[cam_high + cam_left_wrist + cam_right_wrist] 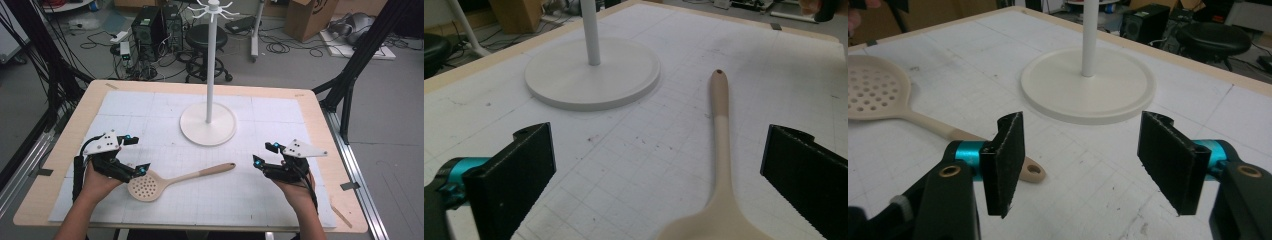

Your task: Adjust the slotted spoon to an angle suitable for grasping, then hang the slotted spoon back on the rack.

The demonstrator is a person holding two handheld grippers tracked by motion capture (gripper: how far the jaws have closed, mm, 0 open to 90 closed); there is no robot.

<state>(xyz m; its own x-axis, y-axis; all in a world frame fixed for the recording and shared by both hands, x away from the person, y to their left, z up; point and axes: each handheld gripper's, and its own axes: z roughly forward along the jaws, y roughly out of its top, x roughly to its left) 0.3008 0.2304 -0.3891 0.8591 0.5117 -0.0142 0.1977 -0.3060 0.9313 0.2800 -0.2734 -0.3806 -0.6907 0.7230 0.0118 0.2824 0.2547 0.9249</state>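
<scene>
Both claws gape over a white gridded mat [280, 200]; cables [100, 40] litter the grey floor [390, 100]

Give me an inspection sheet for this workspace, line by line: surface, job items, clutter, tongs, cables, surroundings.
Surface: wooden table under a white gridded mat, with faint specks and marks.
Job's things: beige slotted spoon flat on the mat, perforated head toward the left tongs; white hook stand upright at mid-table.
Clutter: nothing seen on the mat.
Grippers: left tongs open, jaws either side of the spoon's head and apart from it; right tongs open near the handle's end, holding nothing.
Cables: one trails along each forearm; loose cables on the floor beyond.
Surroundings: black stool, computer tower, cardboard box.
</scene>
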